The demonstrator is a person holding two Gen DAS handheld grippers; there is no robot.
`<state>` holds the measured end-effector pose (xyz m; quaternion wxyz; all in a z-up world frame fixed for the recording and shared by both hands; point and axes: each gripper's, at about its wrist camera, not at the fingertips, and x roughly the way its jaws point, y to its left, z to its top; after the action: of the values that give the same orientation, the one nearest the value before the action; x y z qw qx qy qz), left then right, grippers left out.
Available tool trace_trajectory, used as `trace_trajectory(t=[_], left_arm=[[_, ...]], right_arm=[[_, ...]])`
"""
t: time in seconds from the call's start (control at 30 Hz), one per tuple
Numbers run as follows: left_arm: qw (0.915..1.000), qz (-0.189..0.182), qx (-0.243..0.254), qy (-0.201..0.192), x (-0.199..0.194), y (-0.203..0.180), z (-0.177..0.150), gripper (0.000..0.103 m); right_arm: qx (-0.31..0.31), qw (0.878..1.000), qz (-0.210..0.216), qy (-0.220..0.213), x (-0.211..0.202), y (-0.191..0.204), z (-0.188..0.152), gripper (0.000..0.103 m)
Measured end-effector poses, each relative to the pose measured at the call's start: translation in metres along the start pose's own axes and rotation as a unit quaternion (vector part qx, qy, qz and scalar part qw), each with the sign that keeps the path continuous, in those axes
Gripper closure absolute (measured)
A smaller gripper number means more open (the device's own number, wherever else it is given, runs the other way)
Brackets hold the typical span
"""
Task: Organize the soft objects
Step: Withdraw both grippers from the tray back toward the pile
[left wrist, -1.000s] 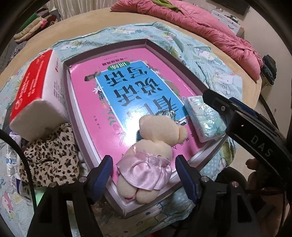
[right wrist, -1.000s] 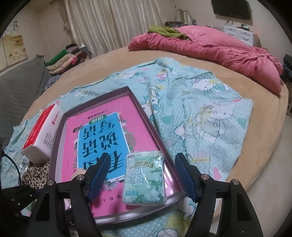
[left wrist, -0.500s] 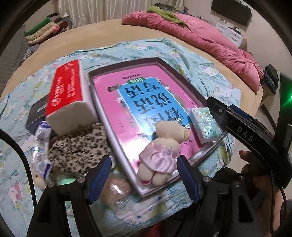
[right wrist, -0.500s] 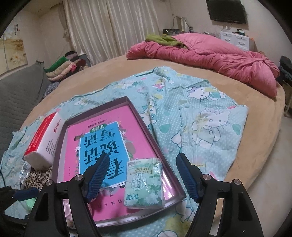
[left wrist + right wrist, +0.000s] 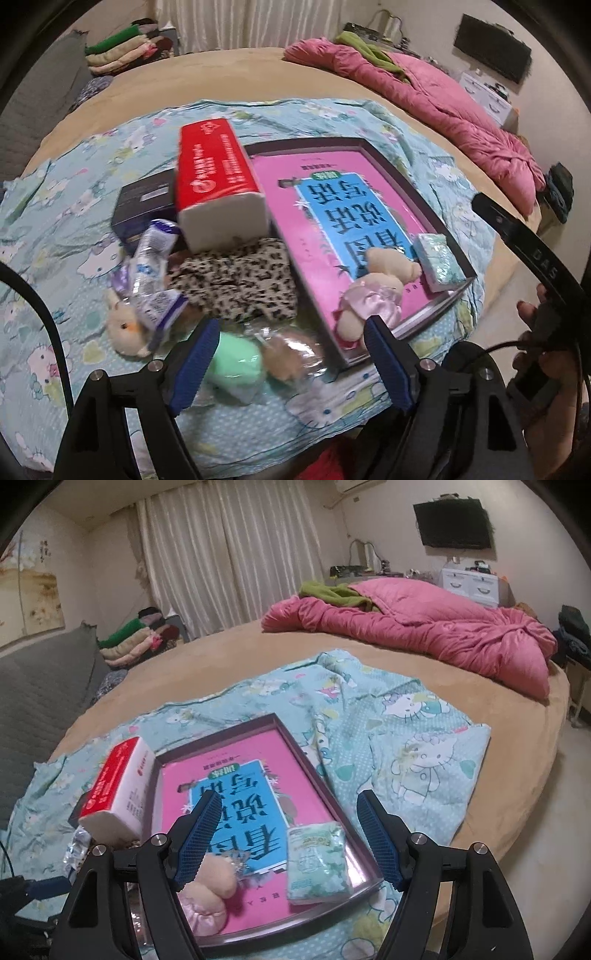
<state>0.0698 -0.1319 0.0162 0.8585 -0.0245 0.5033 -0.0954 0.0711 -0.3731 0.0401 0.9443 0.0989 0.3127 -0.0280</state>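
Observation:
A cream teddy bear in a pink dress [image 5: 373,295] [image 5: 207,893] lies at the near end of a dark-rimmed tray [image 5: 306,144] [image 5: 306,760] that holds a pink book. Beside the bear lies a green tissue pack [image 5: 437,264] [image 5: 317,860]. My left gripper [image 5: 291,362] hovers above the sheet left of the tray; its jaws are opening and grip nothing, with a green plush [image 5: 236,362] and clear plastic lying below them. My right gripper [image 5: 288,834] stands open above the tray's near end, clear of the tissue pack.
A red tissue package [image 5: 214,177] [image 5: 118,794], a leopard-print cloth [image 5: 240,280], a crumpled plastic bottle [image 5: 151,266], a small cream plush [image 5: 123,325] and a dark box [image 5: 144,203] crowd the tray's left side. A pink quilt [image 5: 424,631] lies at the bed's far side.
My left gripper drew back and up from the bear and swung left, so the clutter beside the tray came into view. My right gripper rose away from the tissue pack.

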Motion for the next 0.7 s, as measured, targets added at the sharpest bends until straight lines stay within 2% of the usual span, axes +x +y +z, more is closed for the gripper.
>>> trace_trajectory(t=[0.7], left_arm=[[0.9956,0.026,-0.084,-0.034,-0.046,0.088,0.000,0.023]], right_arm=[[-0.066,0.996,0.051,-0.008,-0.039,0.067,0.004,0.026]])
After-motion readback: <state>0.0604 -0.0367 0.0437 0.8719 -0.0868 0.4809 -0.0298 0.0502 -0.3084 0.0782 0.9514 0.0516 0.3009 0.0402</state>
